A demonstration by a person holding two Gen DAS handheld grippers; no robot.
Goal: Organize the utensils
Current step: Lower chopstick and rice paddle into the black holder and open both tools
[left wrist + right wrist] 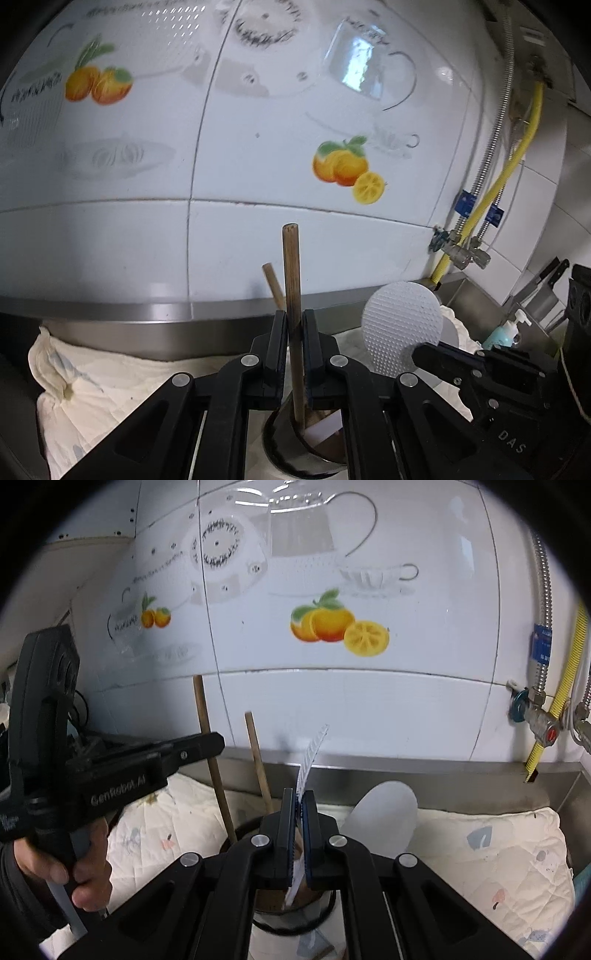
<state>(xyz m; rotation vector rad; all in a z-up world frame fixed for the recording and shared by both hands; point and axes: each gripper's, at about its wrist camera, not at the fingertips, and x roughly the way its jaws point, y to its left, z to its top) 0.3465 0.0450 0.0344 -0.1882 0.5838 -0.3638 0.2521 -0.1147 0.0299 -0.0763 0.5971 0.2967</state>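
My left gripper (pixel 294 317) is shut on a dark wooden handle (pixel 291 266) that stands upright, its lower end inside a round dark utensil holder (pixel 284 454). A second, lighter wooden handle (pixel 272 282) leans behind it. To the right, my right gripper (pixel 421 350) holds a white dimpled paddle (pixel 402 325). In the right wrist view the right gripper (pixel 299 797) is shut on that paddle (pixel 312 749), seen edge-on above the holder (pixel 269 897). The left gripper (pixel 218 742) grips its handle (pixel 202 709), with the second handle (pixel 258 760) beside it.
A quilted white cloth (pixel 480 849) covers the steel counter under the holder. A smooth pale oval blade (pixel 384 812) stands right of my right gripper. The tiled wall (pixel 258 166) is close behind. Gas pipes and valves (pixel 461 251), a soap bottle (pixel 502 332) and knives sit right.
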